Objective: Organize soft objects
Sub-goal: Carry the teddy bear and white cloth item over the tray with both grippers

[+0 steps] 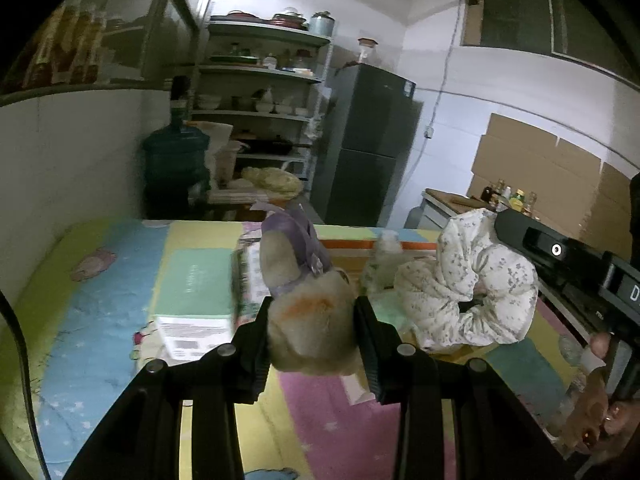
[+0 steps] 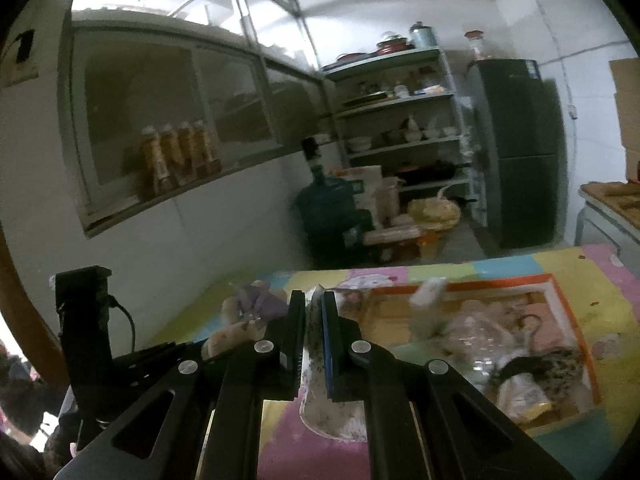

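My left gripper is shut on a tan plush toy with a purple vest, held above the colourful patchwork mat. My right gripper is shut on a white floral padded garment, which also shows in the left wrist view hanging to the right of the plush. The plush shows left of my right gripper. An orange-rimmed cardboard box lies open on the mat with soft items and crumpled plastic inside.
A light green box with a label lies on the mat behind the plush. A water jug, metal shelving and a dark fridge stand beyond the mat. A white wall runs along the left.
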Available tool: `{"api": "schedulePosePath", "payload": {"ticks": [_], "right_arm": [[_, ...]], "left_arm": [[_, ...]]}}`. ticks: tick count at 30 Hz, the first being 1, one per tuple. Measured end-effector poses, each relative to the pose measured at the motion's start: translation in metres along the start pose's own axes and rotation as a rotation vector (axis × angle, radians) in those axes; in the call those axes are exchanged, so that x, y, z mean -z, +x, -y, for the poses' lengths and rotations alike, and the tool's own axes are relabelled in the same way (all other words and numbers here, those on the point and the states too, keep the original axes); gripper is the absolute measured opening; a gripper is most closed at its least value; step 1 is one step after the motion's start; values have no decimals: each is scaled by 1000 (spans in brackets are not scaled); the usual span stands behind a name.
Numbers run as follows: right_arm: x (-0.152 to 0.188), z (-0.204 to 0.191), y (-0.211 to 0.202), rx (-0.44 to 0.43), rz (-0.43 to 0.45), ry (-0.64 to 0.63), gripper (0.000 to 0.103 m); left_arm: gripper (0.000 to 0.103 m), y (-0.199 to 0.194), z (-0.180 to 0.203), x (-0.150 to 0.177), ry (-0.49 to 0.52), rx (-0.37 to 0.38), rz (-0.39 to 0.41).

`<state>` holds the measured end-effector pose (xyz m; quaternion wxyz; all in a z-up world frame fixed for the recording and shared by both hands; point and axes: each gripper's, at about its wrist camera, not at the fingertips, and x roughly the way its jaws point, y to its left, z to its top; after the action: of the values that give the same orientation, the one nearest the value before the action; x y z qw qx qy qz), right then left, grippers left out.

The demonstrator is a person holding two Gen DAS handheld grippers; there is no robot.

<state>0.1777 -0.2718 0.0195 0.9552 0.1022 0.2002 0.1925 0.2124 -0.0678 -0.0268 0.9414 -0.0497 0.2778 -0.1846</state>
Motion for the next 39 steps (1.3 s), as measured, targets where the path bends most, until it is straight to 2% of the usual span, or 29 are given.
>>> {"api": "schedulePosePath", "payload": {"ticks": [19,32,39], "right_arm": [[-5,67,-33,148,51,68,8],[-11,125,-46,286,91,109,8],[-15,151,-45,334,106,121,8]], "left_arm": [[39,51,67,-9,74,110,-47],[39,93,96,-18,97,119,-78],[39,107,107,-26,110,113,-68]]}}
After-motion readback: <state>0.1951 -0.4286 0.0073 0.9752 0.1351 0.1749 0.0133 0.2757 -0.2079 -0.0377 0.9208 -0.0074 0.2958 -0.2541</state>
